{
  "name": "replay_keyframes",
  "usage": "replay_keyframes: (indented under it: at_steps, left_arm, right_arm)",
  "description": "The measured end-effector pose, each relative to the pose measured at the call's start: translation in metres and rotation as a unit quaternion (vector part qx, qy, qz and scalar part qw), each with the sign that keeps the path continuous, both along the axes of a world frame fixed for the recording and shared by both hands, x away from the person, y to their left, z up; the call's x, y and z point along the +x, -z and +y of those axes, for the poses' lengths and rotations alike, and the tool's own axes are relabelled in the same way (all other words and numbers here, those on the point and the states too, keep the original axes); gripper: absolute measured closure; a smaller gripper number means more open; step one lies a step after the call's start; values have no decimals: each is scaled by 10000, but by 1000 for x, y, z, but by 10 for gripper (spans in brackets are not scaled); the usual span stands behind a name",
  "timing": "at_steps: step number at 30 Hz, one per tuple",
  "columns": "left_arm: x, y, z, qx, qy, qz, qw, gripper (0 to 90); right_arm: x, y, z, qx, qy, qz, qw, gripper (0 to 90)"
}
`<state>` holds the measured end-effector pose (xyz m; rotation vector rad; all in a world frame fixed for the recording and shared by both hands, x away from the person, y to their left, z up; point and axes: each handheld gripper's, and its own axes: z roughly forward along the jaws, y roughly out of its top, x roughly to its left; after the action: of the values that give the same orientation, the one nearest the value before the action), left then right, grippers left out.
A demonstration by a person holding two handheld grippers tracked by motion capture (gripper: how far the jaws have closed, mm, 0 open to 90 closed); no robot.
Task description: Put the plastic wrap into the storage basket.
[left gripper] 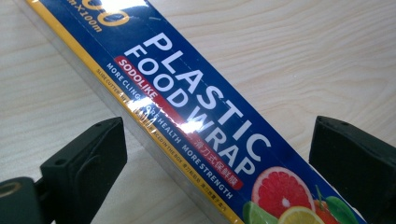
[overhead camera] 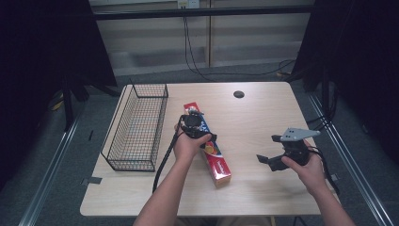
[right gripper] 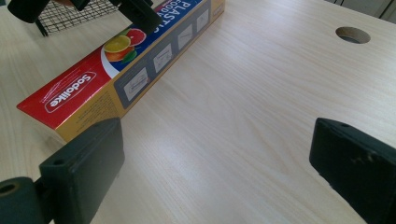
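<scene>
Right gripper (overhead camera: 269,159) jaws wide, empty, well right of wrap box (overhead camera: 209,147). Left gripper (left gripper: 217,158) over box middle, jaws wide, straddling it. Box flat on table (overhead camera: 254,122), right of wire basket (overhead camera: 136,127). Risk: glossy box slips or pivots if clamped off-centre.

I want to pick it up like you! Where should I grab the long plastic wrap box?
Probably the plastic wrap box around its middle, from above, jaws across its narrow width. It lies flat and long; the open left gripper already straddles it there.
</scene>
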<state>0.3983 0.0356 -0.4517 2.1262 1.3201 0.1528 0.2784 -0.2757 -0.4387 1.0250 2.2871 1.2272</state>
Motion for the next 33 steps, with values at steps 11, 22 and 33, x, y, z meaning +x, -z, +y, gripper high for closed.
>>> replay_keyframes:
  at_steps: [11, 22, 33]
  left_arm:
    - [4, 7, -5, 6, -29, 174, 9998, 9]
    - [7, 14, -7, 19, -238, 389, 9990, 29]
    - [6, 16, -9, -122, -517, 511, 9973, 60]
  right_arm:
    - [0, 0, 0, 27, -20, -3, 10000, 30]
    - [0, -1, 0, 43, -18, -36, 10000, 30]
    - [-1, -2, -1, 36, 1, -68, 10000, 31]
